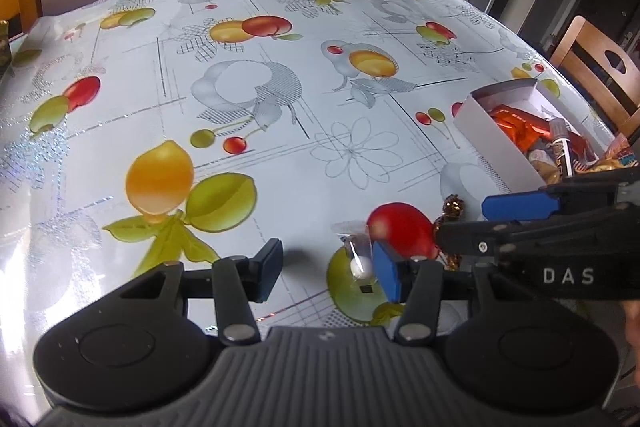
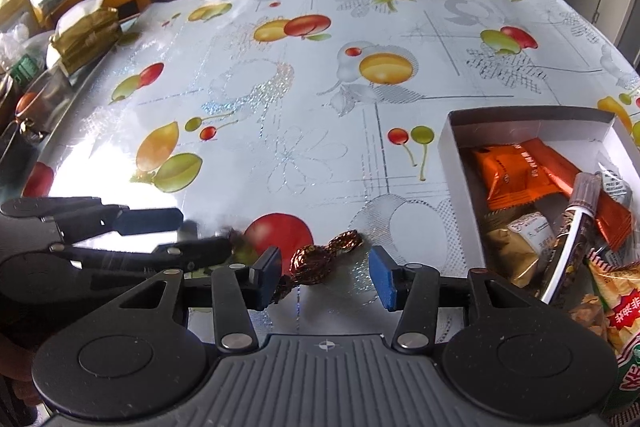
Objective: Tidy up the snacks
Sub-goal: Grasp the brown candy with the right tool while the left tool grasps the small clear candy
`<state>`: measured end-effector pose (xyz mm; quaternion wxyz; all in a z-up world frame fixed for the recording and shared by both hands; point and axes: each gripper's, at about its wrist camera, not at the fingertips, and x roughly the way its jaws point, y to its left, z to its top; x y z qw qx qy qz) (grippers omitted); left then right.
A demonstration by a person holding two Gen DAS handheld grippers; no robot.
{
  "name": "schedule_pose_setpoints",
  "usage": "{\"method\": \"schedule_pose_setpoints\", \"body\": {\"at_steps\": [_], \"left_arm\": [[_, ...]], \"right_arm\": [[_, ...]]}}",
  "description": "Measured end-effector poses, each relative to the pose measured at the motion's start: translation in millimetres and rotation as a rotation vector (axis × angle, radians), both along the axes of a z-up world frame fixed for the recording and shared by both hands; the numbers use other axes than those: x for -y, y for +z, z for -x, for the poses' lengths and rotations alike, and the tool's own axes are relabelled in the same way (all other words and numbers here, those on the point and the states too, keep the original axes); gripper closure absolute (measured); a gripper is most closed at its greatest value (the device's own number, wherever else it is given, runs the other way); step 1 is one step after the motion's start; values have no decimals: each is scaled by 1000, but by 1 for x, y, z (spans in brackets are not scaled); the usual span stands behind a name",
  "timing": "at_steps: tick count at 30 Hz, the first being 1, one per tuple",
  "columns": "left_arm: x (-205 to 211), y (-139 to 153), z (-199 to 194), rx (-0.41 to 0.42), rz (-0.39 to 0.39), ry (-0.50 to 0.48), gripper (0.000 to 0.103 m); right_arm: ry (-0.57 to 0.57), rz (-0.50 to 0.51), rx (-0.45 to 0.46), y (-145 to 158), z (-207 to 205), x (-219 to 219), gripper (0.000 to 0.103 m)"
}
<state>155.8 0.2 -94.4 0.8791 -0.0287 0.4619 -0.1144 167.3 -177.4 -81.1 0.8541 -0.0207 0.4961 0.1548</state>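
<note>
"DAS" is read on the right gripper, parted around a brown foil candy lying on the surface. The left gripper is parted beside a clear-wrapped sweet, perhaps touching. Box packet lettering stays illegible.

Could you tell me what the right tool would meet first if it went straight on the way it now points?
Most likely the brown foil-wrapped candy lying on the tablecloth: it sits just ahead of the right tool, between its open fingers. Depth is hard to judge, so it may touch the cloth beside it.
</note>
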Motion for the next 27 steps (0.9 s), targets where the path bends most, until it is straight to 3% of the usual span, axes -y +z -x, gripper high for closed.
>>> {"method": "schedule_pose_setpoints", "body": {"at_steps": [18,22,27], "left_arm": [[3,1,1,-1,28,-28,54],[2,-2,1,-14,20,-26,65],[1,-3,1,-15,5,-34,73]], "right_arm": [[71,93,30,-13,1,-8,57],[84,104,39,-13,1,-8,58],[109,112,50,-13,2,-9,66]]}}
